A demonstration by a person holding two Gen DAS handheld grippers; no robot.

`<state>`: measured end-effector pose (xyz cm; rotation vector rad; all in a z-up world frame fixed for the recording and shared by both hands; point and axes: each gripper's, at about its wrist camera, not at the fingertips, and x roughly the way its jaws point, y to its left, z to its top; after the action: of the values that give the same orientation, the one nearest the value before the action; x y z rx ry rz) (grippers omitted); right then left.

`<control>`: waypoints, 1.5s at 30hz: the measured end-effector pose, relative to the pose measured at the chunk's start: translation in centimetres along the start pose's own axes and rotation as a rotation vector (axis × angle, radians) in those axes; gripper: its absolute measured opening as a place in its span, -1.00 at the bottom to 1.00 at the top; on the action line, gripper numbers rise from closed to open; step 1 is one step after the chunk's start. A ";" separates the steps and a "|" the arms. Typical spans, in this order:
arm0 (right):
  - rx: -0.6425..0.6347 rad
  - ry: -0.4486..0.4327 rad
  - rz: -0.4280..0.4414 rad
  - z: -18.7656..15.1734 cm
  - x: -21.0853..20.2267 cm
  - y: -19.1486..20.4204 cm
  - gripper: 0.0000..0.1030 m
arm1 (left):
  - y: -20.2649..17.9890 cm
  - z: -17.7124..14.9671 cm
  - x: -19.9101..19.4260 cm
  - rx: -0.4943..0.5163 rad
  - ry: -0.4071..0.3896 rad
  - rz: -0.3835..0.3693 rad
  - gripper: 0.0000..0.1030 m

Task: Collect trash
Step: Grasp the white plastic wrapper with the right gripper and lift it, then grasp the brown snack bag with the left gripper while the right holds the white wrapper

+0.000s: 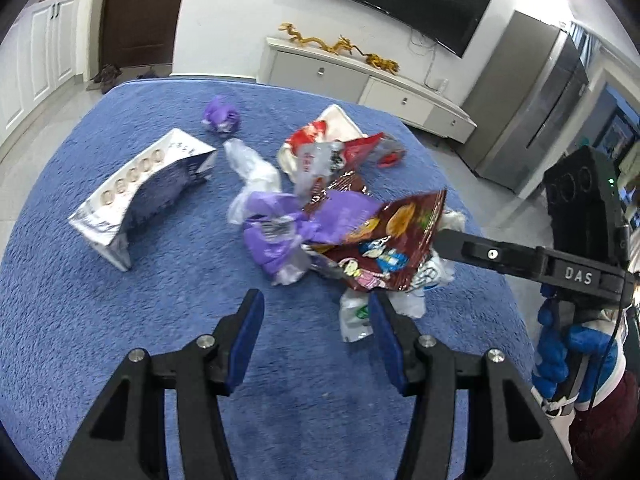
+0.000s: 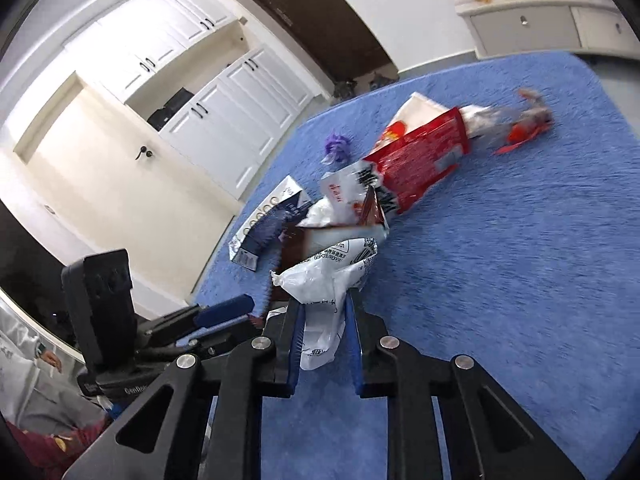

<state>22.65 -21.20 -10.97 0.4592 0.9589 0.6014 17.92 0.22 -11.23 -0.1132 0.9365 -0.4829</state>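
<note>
In the left wrist view, no bin or collecting bag shows anywhere, and the trash is scattered over the blue carpet (image 1: 120, 320), so the collecting looks barely begun. At the left of the frame lies a bent white-and-purple carton (image 1: 132, 196). Above centre sits a small purple wad (image 1: 221, 115), well apart from the rest. In the middle is a loose heap: purple and clear film (image 1: 272, 236), a brown snack wrapper (image 1: 384, 248) on top, and a red-and-white packet (image 1: 320, 148) behind it.

At the bottom of that frame the left gripper (image 1: 316, 320) stands about half open with nothing between its blue pads; its right finger is just beside a white plastic scrap, and contact cannot be told.

From the right edge the right gripper (image 1: 440, 242) reaches into the heap at the brown wrapper's edge. In the right wrist view, the right gripper (image 2: 323, 320) is nearly closed at lower centre, its pads pinching a white plastic bag (image 2: 320, 284). All the other pieces remain to be gathered.
</note>
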 end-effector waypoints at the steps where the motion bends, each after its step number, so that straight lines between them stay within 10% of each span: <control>1: 0.002 -0.007 -0.008 -0.2 -0.7 -0.3 -0.62 | -0.5 -0.2 0.3 0.009 0.009 -0.002 0.01; 15: 0.066 -0.106 -0.108 -4.1 -9.7 -5.2 -0.62 | -5.5 -0.4 5.4 -0.022 0.181 -0.171 0.02; 29: 0.146 -0.230 -0.144 -7.7 -16.6 -7.7 -0.62 | -9.7 1.1 6.9 0.117 0.143 0.022 0.12; 41: 0.188 -0.279 -0.142 -9.1 -18.8 -8.9 -0.62 | -5.1 3.7 8.2 -0.220 0.132 -0.143 0.07; 45: 0.200 -0.284 -0.147 -9.5 -18.9 -9.2 -0.62 | -3.9 5.0 8.9 -0.301 0.126 -0.155 -0.26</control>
<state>8.73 -39.57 -9.73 0.6287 0.7757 0.2978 24.90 -7.79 -13.68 -0.4347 1.1257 -0.4932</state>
